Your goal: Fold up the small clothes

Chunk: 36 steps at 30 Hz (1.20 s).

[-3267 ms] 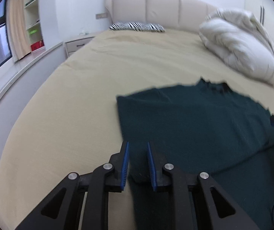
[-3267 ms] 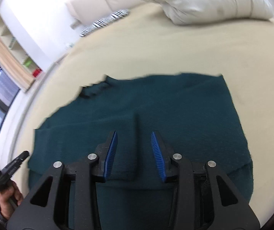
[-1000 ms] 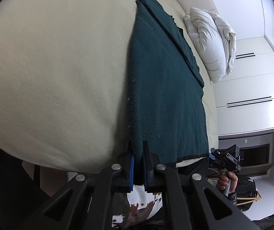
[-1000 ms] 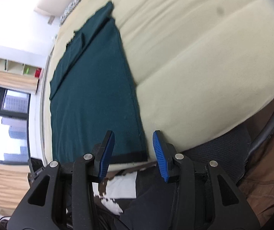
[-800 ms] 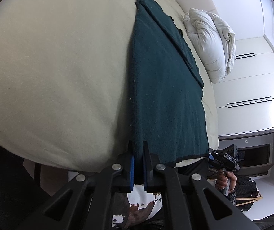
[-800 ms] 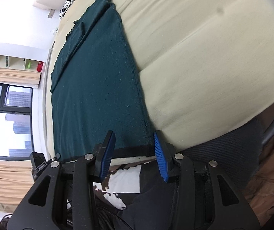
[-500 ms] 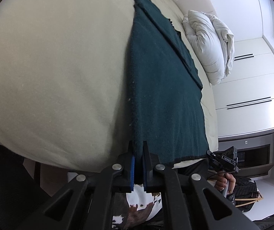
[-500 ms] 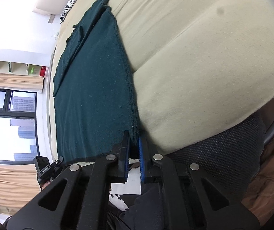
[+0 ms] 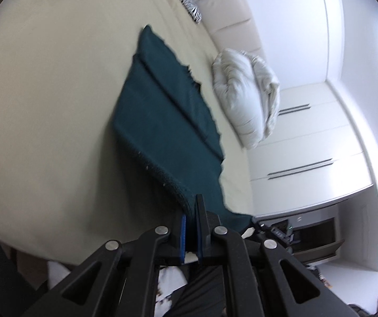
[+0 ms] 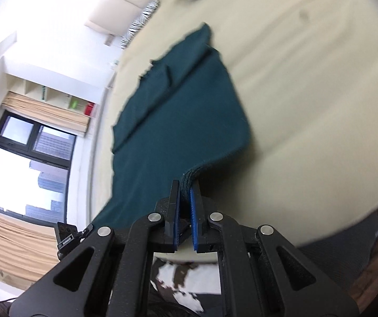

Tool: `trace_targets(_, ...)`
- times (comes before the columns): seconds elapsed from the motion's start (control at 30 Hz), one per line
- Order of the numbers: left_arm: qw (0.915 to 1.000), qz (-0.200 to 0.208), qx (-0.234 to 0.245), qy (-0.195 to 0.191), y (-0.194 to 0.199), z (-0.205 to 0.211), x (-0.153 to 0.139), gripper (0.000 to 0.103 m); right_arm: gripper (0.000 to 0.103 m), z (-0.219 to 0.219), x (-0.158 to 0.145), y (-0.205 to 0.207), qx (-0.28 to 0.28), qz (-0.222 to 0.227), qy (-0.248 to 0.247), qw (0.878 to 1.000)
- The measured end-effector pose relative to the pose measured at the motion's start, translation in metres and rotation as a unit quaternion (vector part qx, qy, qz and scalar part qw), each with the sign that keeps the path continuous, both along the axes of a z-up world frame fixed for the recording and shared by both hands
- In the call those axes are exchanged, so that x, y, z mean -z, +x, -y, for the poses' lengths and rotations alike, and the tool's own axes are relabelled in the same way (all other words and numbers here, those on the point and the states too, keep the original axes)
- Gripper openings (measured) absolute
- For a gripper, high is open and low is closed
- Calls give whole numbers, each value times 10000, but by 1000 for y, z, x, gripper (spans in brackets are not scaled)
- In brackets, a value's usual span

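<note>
Beige bed sheet (image 9: 43, 92), smooth; crumpled white duvet (image 9: 247, 97) at 2 o'clock. Left gripper (image 9: 190, 228) and right gripper (image 10: 185, 206) each clamp the teal knit garment (image 9: 162, 116) hem.

The sweater (image 9: 162, 121) is matt, slightly fuzzy dark teal knit. The bed (image 9: 43, 92) wears smooth beige cloth. Each claw (image 10: 185, 203) is matt black plastic with ribbed blue pads (image 10: 194, 211) and shiny metal rivets.

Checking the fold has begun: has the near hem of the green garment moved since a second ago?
Yes. The hem of the green garment, clamped in the right gripper, has lifted off the bed edge.
</note>
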<state>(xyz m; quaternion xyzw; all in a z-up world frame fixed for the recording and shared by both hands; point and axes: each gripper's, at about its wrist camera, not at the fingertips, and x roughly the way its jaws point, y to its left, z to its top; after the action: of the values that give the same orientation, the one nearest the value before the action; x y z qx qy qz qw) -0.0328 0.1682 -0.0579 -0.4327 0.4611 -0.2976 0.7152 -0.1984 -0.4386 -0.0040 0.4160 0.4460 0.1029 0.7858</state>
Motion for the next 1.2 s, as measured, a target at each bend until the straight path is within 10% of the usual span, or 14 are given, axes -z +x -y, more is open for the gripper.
trace_targets(0.7,9950,415,-747,-524,193,15,-42,6,6,36,-46,209,760,690,-265,9944)
trace_targets(1.2,9958,50,-911,9,330,35,8,6,6,44,30,377,1010,44,-868,9911)
